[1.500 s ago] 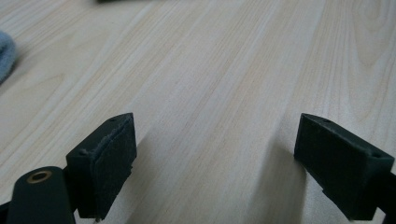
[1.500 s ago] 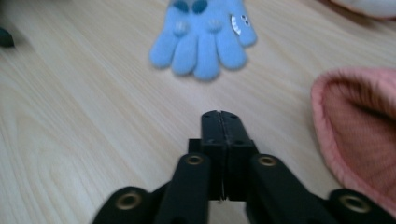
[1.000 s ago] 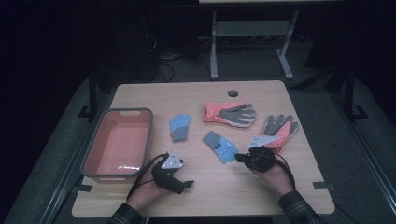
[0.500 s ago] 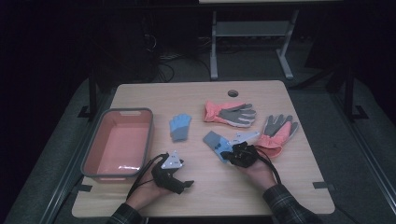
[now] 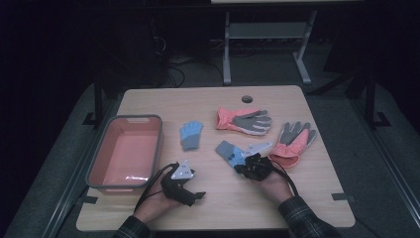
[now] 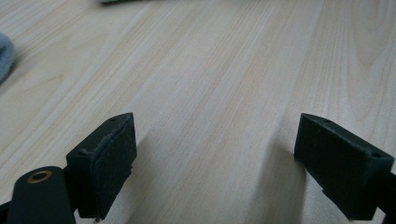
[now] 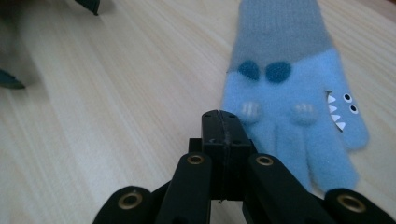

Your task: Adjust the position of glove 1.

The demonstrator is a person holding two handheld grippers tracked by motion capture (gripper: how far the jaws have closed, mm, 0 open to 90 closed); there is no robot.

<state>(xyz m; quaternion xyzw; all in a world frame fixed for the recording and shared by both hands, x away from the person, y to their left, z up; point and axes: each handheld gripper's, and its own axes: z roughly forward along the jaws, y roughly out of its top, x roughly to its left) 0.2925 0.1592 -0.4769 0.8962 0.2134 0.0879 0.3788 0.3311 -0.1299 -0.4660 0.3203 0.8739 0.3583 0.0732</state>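
A blue knit glove with a grey cuff and a shark face (image 7: 289, 93) lies flat near the table's middle (image 5: 229, 150). My right gripper (image 7: 223, 123) is shut with nothing between its jaws, its tip just beside the glove's fingers; in the high view it (image 5: 243, 166) sits at the glove's near right edge. My left gripper (image 6: 215, 140) stands open over bare wood, its pads (image 6: 105, 158) wide apart and empty. From above it (image 5: 190, 191) rests near the front edge, right of the bin.
A pink bin (image 5: 126, 151) stands at the left. A small blue glove (image 5: 191, 134) lies beside it. Two orange-and-grey work gloves lie farther back (image 5: 245, 120) and to the right (image 5: 292, 141). A round cable hole (image 5: 246, 98) sits near the far edge.
My right gripper has slid left from the orange glove's cuff to the blue shark glove. The left gripper has stayed put.
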